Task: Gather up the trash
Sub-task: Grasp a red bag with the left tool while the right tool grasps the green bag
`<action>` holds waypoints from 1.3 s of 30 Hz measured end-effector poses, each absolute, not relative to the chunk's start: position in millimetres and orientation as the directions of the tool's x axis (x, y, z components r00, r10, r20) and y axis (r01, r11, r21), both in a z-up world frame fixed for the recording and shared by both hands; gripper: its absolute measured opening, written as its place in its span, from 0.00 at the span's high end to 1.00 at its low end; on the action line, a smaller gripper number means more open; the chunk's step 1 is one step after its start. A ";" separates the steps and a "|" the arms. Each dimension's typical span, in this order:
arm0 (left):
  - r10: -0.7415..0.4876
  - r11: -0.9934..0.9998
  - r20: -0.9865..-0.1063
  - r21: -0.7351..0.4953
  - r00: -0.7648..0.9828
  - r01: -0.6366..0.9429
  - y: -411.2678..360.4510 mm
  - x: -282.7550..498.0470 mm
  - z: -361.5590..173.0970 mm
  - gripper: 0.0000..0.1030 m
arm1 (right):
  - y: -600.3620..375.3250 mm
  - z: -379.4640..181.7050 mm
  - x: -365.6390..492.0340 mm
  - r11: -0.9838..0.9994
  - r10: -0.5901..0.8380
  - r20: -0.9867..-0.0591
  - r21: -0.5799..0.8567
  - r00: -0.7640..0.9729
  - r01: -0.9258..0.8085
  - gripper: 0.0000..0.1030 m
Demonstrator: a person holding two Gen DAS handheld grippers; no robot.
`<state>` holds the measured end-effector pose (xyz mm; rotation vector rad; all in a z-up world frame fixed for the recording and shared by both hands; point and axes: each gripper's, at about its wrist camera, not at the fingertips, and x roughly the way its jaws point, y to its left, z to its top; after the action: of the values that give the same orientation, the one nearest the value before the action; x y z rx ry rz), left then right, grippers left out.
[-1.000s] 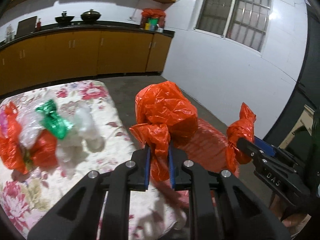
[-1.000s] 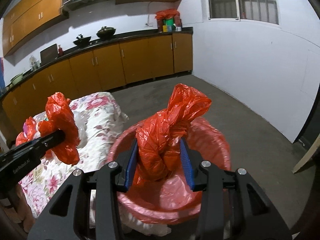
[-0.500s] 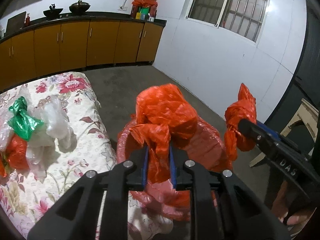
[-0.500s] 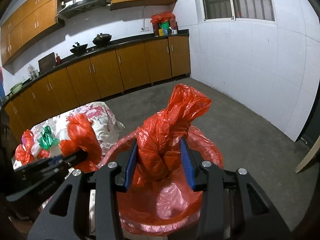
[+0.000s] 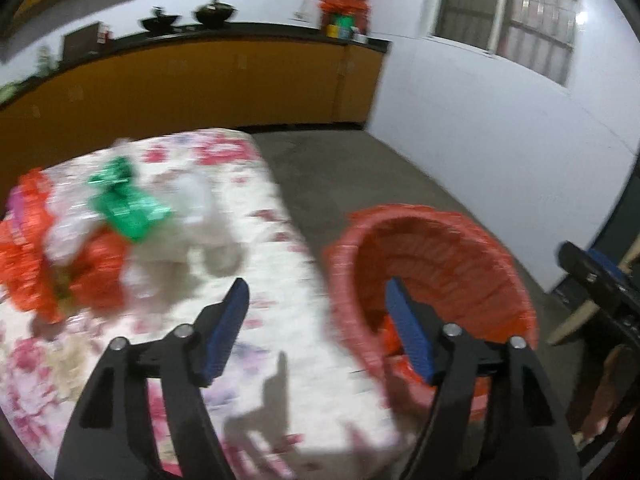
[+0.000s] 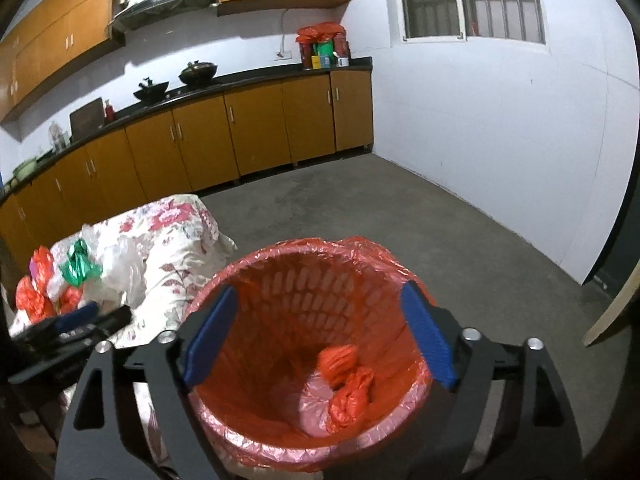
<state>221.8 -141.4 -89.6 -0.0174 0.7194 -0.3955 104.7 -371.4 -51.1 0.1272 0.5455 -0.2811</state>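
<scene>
R gripper (image 6: 318, 332) over lined bin (image 6: 304, 256), jaws just opened wide, nothing held. Two orange bags (image 6: 346, 376) lie in bin bottom. L gripper (image 5: 316, 328) just opened wide, empty. Further: more trash (image 5: 92, 240) on floral cloth (image 5: 256, 272).

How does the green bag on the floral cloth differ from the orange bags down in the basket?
The green bag lies on the floral cloth among other bags; the two orange bags sit at the bottom of the lined basket. The green bag is uncollected; the orange bags are already binned. The green bag is glossy green, the orange bags match the basket's liner. Both kinds are crumpled plastic.
</scene>
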 end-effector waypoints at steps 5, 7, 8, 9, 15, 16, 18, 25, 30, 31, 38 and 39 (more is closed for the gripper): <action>-0.225 0.972 -0.640 -0.091 0.734 0.218 -88.5 220.7 -93.3 0.26 | -351.0 -53.1 109.7 0.967 -0.212 -0.533 0.011 0.819 0.256 0.10; -0.182 0.982 -0.641 -0.079 0.746 0.172 -68.0 220.4 -93.3 0.26 | -344.2 -53.2 112.3 0.971 -0.191 -0.538 0.018 0.821 0.238 0.10; -0.164 0.986 -0.639 -0.075 0.751 0.151 -58.7 220.3 -92.8 0.26 | -340.4 -53.6 113.7 0.974 -0.175 -0.541 0.025 0.822 0.223 0.10; -0.146 0.989 -0.637 -0.072 0.757 0.130 -49.3 220.3 -92.5 0.26 | -334.2 -53.8 115.5 0.979 -0.156 -0.545 0.028 0.824 0.204 0.10; 0.003 0.998 -0.602 -0.047 0.798 -0.038 23.8 230.1 -86.0 0.26 | -301.0 -55.9 124.5 0.991 -0.112 -0.552 0.002 0.826 0.135 0.10; 0.022 0.997 -0.599 -0.050 0.800 -0.065 36.0 233.7 -84.6 0.26 | -296.5 -56.3 126.7 0.992 -0.102 -0.553 0.003 0.827 0.124 0.10; 0.057 0.992 -0.591 -0.059 0.805 -0.114 58.2 240.4 -81.7 0.26 | -286.5 -56.9 131.1 0.995 -0.081 -0.556 0.008 0.827 0.102 0.10; 0.072 0.982 -0.628 -0.093 0.775 -0.166 105.7 273.3 -85.3 0.33 | -246.8 -61.0 150.7 1.000 -0.014 -0.568 0.007 0.823 0.022 0.13; -0.020 0.979 -0.674 -0.164 0.738 -0.124 115.4 290.6 -99.0 0.47 | -220.7 -61.3 166.6 1.000 0.022 -0.569 0.004 0.822 -0.024 0.15; -0.030 0.980 -0.677 -0.166 0.735 -0.113 110.8 289.9 -102.5 0.55 | -216.6 -61.2 169.4 1.000 0.027 -0.569 0.003 0.822 -0.031 0.15; -0.098 0.983 -0.654 -0.182 0.750 -0.030 99.3 280.8 -105.1 0.93 | -186.0 -61.0 188.7 0.996 0.069 -0.571 -0.009 0.818 -0.090 0.23; -0.098 0.984 -0.644 -0.178 0.759 -0.024 99.7 277.7 -101.8 0.93 | -180.4 -60.0 193.8 0.995 0.081 -0.569 -0.006 0.818 -0.103 0.24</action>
<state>277.7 99.7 -101.8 -0.1798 0.7095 -0.0410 193.8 -180.4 -60.0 -0.0373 0.6042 0.0983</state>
